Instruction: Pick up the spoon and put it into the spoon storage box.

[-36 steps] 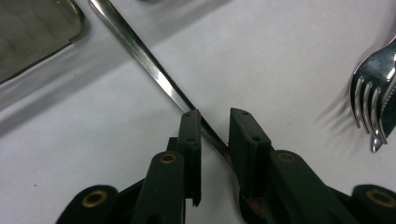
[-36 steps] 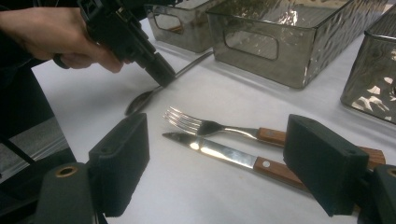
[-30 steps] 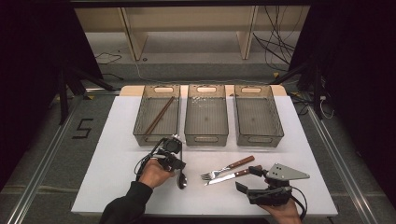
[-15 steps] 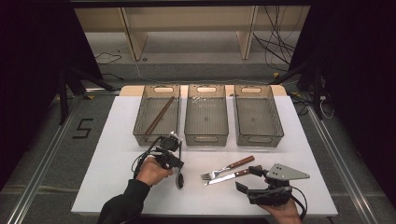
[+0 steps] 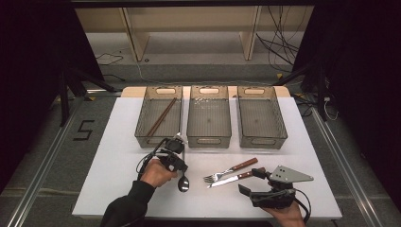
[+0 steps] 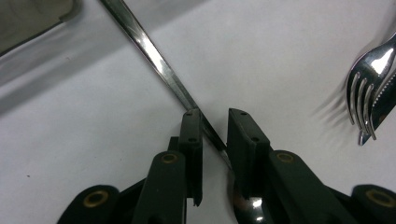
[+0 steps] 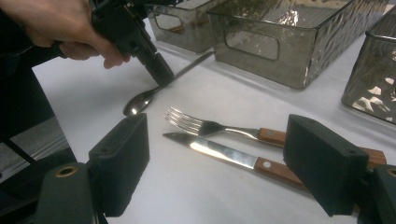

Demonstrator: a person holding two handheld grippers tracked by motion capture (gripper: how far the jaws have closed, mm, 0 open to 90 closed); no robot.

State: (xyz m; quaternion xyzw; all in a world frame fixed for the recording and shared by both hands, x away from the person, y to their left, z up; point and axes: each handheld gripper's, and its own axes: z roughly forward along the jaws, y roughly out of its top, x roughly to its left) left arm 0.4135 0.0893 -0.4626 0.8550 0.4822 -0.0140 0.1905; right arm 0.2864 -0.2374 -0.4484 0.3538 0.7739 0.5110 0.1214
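**L gripper over spoon handle, R gripper wide open near knife/fork**

- White table (image 5: 118,189), 3 clear bins along far side. Left bin (image 5: 142,135) has wooden chopsticks (image 5: 161,117) lying diagonal inside. Middle bin (image 5: 209,137) and right bin (image 5: 262,139): can't make out any contents
- L gripper (image 5: 182,168), held in left hand (image 5: 155,172), sits just near of the left/middle bins, tilted down at the table
- Spoon (image 5: 183,182) lies on table under it: bowl at near end, handle running far toward the gap btwn left and middle bins
- L gripper view: spoon handle (image 6: 154,60) passes btwn the two jaws, running along the inner face of one jaw, w/ visible gap to the other. Jaws partly apart, not clamped on it. Spoon bowl (image 6: 245,207) shows low btwn jaws
- R gripper view confirms: L gripper (image 7: 161,74) tips down right at the handle, just far of the bowl (image 7: 137,103)
- R gripper (image 5: 250,182) at near-right of table, jaws wide apart, holding nothing
- Fork (image 5: 227,171) and knife (image 5: 234,178), both wood-handled, lie side by side right of the spoon, tines/blade pointing left, handles to the right; fork is the farther one
- Knife handle end sits just beside R gripper's far jaw; touching or not: can't tell
- Spoon close to fork tines but apart
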